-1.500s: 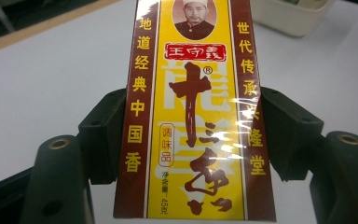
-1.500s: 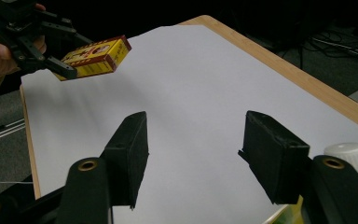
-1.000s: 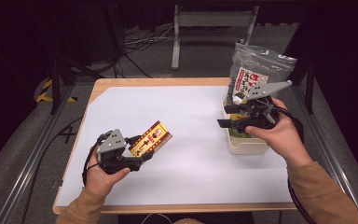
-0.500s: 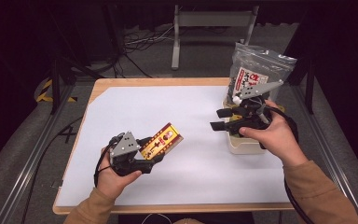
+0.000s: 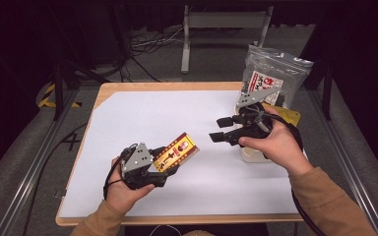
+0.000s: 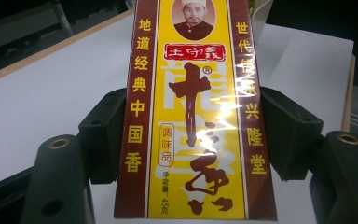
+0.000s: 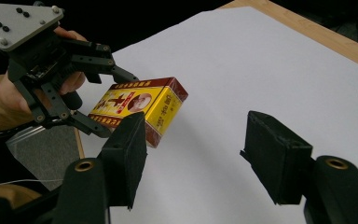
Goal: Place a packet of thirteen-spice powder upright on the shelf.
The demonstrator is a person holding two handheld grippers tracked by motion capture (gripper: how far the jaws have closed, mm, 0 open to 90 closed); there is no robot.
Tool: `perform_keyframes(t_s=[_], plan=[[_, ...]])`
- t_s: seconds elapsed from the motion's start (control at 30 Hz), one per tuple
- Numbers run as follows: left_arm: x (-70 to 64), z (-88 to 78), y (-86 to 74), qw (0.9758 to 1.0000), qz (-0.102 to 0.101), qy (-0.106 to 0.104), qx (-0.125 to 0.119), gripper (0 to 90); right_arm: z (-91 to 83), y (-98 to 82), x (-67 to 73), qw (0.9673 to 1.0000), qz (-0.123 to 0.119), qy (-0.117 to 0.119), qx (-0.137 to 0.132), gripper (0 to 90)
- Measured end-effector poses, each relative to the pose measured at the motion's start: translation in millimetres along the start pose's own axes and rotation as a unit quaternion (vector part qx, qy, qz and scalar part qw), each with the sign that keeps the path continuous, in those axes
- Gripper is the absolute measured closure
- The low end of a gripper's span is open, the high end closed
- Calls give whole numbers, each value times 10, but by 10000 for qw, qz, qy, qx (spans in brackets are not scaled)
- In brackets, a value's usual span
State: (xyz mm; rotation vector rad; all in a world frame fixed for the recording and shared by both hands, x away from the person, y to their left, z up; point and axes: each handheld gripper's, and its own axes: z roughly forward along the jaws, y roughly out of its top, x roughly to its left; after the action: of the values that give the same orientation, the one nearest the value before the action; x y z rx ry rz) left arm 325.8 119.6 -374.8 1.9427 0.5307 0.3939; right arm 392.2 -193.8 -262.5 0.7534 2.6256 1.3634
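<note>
— While the left gripper point(image 5: 170, 160) clamps the yellow-and-maroon seasoning box point(image 5: 177, 151) by its long sides, holding it above the white table sheet point(image 5: 177, 113) at the near left, what is the right one doing?

— The right gripper point(image 5: 221, 130) has just been spreading its jaws, nothing between them, and points across at the box from the right.

— So which step is this?

— A handover, I'd judge, with the box offered far end first.

— And next?

— The right jaws need to straddle that free end squarely and pinch before the left lets go.

Glossy cardboard box point(image 6: 196, 112), matt white paper sheet point(image 5: 177, 118)
</note>
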Motion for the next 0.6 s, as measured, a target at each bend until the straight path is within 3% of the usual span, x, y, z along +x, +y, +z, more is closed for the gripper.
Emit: perform_keyframes(t_s=[0.13, 0.3, 0.6], plan=[[-35, 23, -2, 9998, 172, 108, 35, 323, 86, 40, 41, 9999, -56, 38, 75, 382], [-65, 49, -10, 9996, 228, 146, -21, 323, 192, 63, 84, 9998, -94, 29, 189, 377], [-96, 153, -77, 9993, 187, 203, -236, 323, 284, 86, 120, 9994, -82, 44, 342, 374]])
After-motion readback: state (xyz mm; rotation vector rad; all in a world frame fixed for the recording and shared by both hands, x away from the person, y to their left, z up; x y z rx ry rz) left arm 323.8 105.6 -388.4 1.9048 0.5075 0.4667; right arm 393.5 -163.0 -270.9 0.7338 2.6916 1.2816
